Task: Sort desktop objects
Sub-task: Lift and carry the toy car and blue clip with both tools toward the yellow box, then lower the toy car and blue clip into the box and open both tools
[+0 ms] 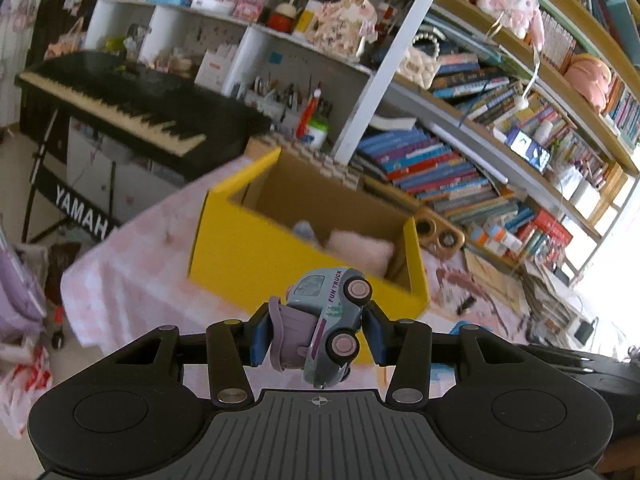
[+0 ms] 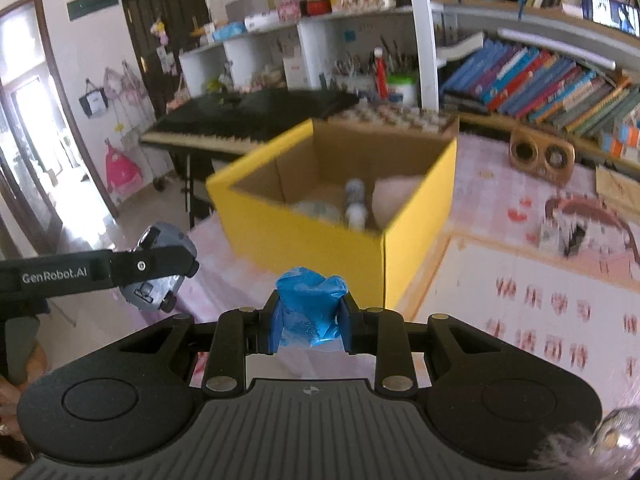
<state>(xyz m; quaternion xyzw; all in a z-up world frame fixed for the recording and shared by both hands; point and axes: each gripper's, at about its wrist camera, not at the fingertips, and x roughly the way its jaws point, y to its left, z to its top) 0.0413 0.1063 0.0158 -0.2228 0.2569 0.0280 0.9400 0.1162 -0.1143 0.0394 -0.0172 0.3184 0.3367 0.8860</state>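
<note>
**A:** What surrounds you?

**B:** A table under a pink checked cloth (image 2: 500, 184), well below my tongs. On it sits a yellow cardboard box (image 2: 320, 236), open-topped, holding a pink plush (image 1: 360, 250) and a small bottle (image 2: 355, 202). Behind it stand a black keyboard (image 1: 120, 100) and crowded bookshelves (image 1: 460, 152).

**A:** And your tongs?

**B:** My left gripper (image 1: 316, 336) pinches a pale blue toy truck (image 1: 332, 320), tipped on its side, in the air short of the box. My right gripper (image 2: 309, 314) squeezes a crumpled blue plastic bag (image 2: 308, 304), also raised in front of the box.
</note>
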